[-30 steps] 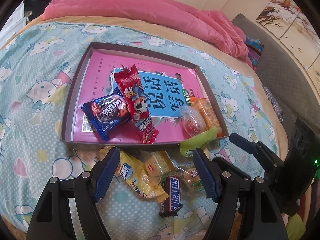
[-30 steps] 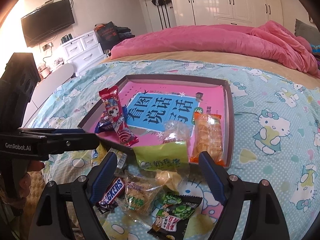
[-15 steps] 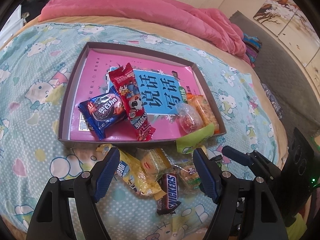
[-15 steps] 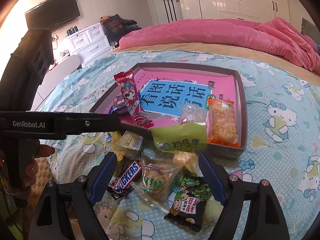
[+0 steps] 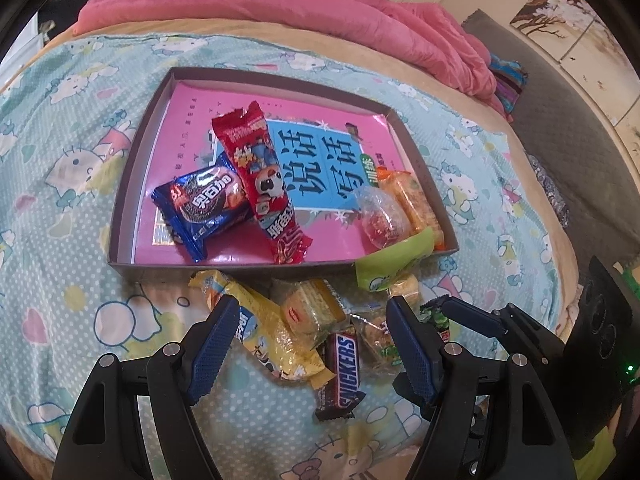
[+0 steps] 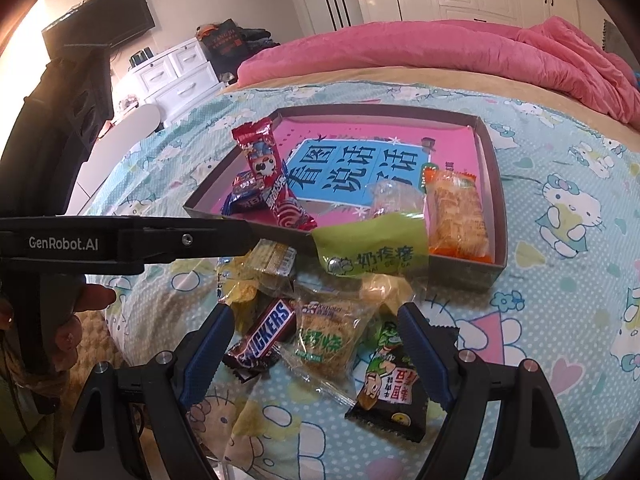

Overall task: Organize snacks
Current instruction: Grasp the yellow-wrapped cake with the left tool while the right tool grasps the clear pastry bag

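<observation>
The right gripper (image 6: pixel 314 344) hangs over the bed (image 6: pixel 560 300) with its fingers (image 6: pixel 208 344) spread wide, gripping nothing. Between them lie a Snickers bar (image 6: pixel 262 334) and a clear-wrapped cracker pack (image 6: pixel 326 340); a black pea packet (image 6: pixel 390 388) lies beneath the right-hand finger. Farther up the bed, a shallow grey box (image 6: pixel 494 240) holds a red wrapper (image 6: pixel 264 168), an orange pack (image 6: pixel 458 216) and a clear candy bag (image 6: pixel 394 198). A green packet (image 6: pixel 370 250) drapes over its near wall. The left gripper (image 6: pixel 132 238) reaches in from the left edge, its side turned to the camera.
</observation>
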A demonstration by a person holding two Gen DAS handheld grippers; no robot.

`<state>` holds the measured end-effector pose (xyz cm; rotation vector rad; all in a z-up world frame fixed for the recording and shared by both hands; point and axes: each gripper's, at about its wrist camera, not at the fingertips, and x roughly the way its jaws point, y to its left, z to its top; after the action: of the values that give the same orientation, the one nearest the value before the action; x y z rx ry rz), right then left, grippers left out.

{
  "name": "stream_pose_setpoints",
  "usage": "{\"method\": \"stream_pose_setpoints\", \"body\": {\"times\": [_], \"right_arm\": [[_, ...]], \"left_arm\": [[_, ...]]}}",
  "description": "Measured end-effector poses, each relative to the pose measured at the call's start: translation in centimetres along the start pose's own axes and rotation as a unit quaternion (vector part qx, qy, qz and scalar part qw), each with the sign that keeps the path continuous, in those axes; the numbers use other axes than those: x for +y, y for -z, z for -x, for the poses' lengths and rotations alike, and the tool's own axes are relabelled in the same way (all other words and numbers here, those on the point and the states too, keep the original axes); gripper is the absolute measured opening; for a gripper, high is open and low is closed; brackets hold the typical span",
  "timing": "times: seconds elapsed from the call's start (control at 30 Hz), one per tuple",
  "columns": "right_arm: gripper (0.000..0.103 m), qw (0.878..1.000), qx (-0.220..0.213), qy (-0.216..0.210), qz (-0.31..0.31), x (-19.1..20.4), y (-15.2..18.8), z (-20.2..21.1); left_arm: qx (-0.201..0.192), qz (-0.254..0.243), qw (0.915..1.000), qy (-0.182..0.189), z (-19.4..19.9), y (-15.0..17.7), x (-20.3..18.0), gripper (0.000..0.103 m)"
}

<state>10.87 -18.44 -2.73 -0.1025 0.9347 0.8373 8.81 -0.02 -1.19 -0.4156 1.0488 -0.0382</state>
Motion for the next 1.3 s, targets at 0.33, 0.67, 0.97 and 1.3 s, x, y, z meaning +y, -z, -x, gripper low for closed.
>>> {"method": "stream_pose_setpoints", "body": {"times": [0.33, 0.67, 0.97, 1.3], "right_arm": [[0.083, 1.000, 0.018, 0.006, 0.002, 0.4, 0.4, -0.6], [0.079, 0.999, 0.035, 0.013, -0.001, 0.2, 0.8, -1.8], [0.059, 0.998, 0.051, 0.015, 0.013, 0.5, 1.0, -3.1], [0.054, 0.998, 0.058, -0.005, -0.004, -0.3, 1.1, -3.8]], "left_arm": [[0.018, -0.005, 0.9998, 0.000, -0.9, 0.6, -0.5, 0.077], [0.020, 0.008, 0.9997, 0.014, -1.5, 1.0, -0.3, 0.077], [0.017, 0.014, 0.9992, 0.032, -1.5, 0.9, -0.2, 0.073], [0.033, 0.024, 0.9984, 0.038, -2.9, 0.6, -0.4, 0.067]]}}
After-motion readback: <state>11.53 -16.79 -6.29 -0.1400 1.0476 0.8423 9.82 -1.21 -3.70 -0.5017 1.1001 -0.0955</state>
